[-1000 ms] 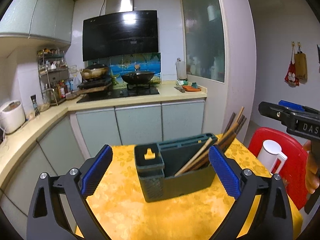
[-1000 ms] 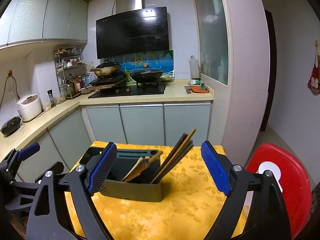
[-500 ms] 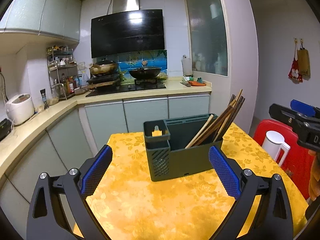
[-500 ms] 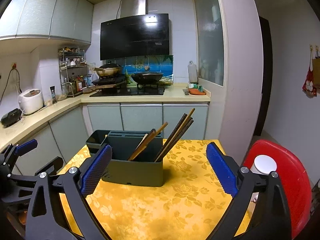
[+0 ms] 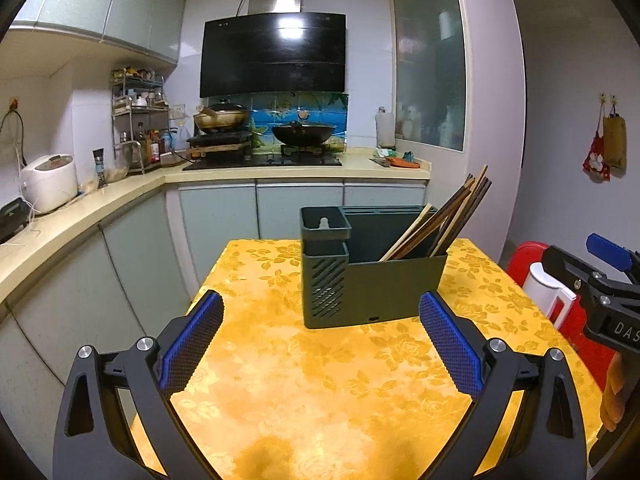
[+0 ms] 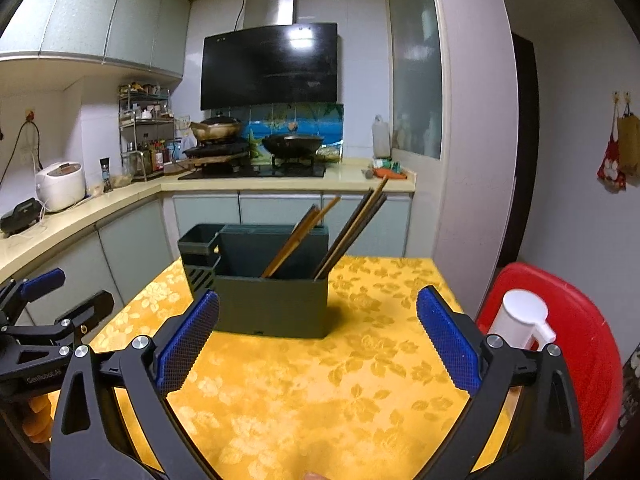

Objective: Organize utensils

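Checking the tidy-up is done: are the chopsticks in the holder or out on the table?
In. The chopsticks lean inside the holder, tips sticking out above its rim; none lie on the table.

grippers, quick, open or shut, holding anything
Left gripper: open, holding nothing.
Right gripper: open, holding nothing.

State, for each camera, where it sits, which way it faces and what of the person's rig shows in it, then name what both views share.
Left wrist: sits on the left gripper, facing the utensil holder on the yellow table; the right gripper shows at the right edge.
Right wrist: sits on the right gripper, facing the same holder; the left gripper shows at lower left.
Shared: holder, chopsticks, table, stove.
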`<act>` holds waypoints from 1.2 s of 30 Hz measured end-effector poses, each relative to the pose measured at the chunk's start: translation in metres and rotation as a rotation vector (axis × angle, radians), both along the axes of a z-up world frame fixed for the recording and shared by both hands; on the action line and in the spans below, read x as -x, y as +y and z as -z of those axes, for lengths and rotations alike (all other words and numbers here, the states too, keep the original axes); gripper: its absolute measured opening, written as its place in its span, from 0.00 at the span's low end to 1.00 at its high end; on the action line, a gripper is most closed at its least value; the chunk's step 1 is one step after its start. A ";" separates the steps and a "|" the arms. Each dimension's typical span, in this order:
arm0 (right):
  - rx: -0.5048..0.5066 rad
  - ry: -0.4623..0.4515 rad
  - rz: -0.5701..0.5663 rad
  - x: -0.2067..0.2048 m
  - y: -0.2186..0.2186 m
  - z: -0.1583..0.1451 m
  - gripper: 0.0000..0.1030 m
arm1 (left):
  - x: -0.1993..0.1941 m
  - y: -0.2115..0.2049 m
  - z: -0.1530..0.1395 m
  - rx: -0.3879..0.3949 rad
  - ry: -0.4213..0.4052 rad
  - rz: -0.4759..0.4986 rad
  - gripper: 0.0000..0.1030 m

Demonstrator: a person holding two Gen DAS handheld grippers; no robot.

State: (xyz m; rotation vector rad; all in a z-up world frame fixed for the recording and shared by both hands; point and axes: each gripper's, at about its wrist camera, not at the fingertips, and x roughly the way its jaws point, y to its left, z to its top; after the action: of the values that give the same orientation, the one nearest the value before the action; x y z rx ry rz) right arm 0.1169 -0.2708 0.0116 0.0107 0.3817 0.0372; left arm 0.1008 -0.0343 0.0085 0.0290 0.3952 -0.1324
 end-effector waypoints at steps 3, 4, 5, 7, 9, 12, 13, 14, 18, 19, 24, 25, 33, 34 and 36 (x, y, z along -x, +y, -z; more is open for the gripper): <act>0.013 0.025 -0.006 0.001 0.003 0.009 0.93 | 0.006 0.000 0.003 -0.015 -0.023 -0.020 0.92; 0.014 0.027 -0.005 0.002 0.004 0.011 0.93 | 0.008 0.001 0.003 -0.014 -0.027 -0.025 0.93; 0.015 0.031 -0.003 0.002 0.005 0.014 0.93 | 0.009 0.003 0.004 -0.010 -0.031 -0.028 0.93; 0.011 0.037 0.000 0.004 0.005 0.017 0.93 | 0.011 0.004 0.005 0.000 -0.033 -0.028 0.93; 0.003 0.042 0.003 0.005 0.004 0.021 0.93 | 0.012 0.004 0.006 0.000 -0.034 -0.028 0.93; -0.006 0.037 0.006 0.008 0.004 0.024 0.93 | 0.012 0.004 0.008 -0.007 -0.034 -0.030 0.93; -0.011 0.031 0.007 0.009 0.004 0.025 0.93 | 0.012 0.004 0.008 -0.008 -0.037 -0.033 0.93; -0.013 0.027 0.007 0.009 0.004 0.025 0.93 | 0.013 0.005 0.009 -0.008 -0.040 -0.034 0.93; -0.021 0.006 0.000 0.011 0.004 0.024 0.93 | 0.014 0.005 0.009 -0.009 -0.051 -0.038 0.93; -0.022 0.004 -0.001 0.011 0.004 0.023 0.93 | 0.014 0.006 0.009 -0.009 -0.051 -0.037 0.93; -0.022 -0.006 -0.011 0.012 0.007 0.024 0.93 | 0.014 0.005 0.010 -0.014 -0.049 -0.037 0.93; -0.023 -0.006 -0.012 0.012 0.008 0.024 0.93 | 0.014 0.005 0.010 -0.014 -0.048 -0.036 0.93; -0.025 0.006 -0.017 0.010 0.011 0.029 0.93 | 0.012 0.002 0.016 -0.026 -0.040 -0.033 0.93; -0.027 0.007 -0.018 0.010 0.011 0.029 0.93 | 0.012 0.002 0.017 -0.026 -0.038 -0.032 0.93; -0.026 0.006 -0.018 0.010 0.011 0.029 0.93 | 0.011 0.003 0.017 -0.023 -0.034 -0.032 0.93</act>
State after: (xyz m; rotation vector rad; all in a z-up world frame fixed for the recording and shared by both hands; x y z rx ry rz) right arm 0.1071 -0.2595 -0.0177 0.0333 0.3874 0.0596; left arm 0.0895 -0.0314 -0.0083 0.0475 0.3631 -0.0954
